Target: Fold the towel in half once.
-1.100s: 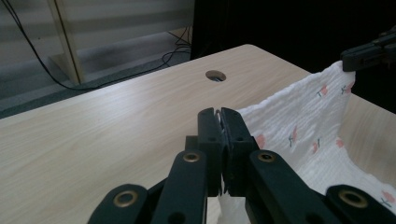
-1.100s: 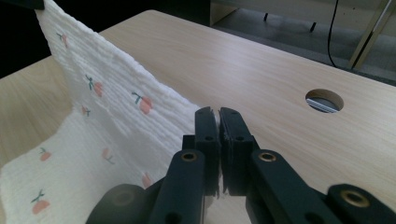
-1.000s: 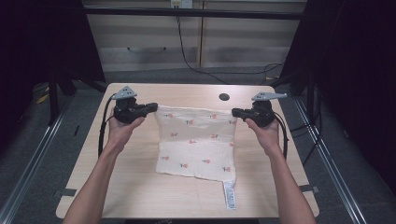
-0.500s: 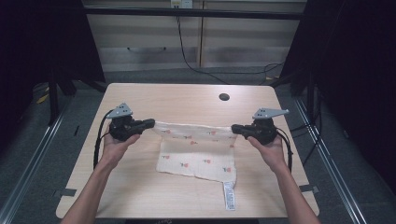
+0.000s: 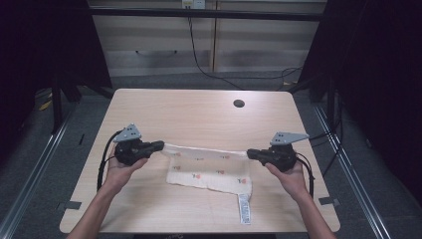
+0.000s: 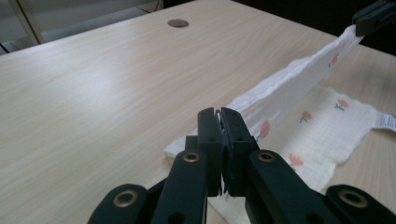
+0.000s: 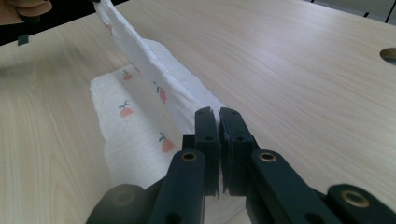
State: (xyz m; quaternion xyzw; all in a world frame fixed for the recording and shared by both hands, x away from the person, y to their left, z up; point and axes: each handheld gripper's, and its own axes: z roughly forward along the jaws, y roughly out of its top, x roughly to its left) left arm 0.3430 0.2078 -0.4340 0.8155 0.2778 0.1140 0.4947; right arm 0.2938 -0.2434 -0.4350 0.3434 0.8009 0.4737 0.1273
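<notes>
A white cloth printed with small red flowers lies on the wooden table, its far edge lifted and stretched taut between both grippers. My left gripper is shut on the cloth's left far corner; its jaws pinch the fabric in the left gripper view. At the right, my right gripper is shut on the other far corner, with the cloth running away from its jaws. The near half of the cloth rests flat, and a white label hangs off its front right corner.
A round cable hole sits in the table's far right part. Metal rails run along the floor on both sides. Cabinets stand behind the table.
Both grippers have pulled the cloth's far edge toward the person and lower, folding it over the near half. The flat visible part of the cloth has shrunk.
</notes>
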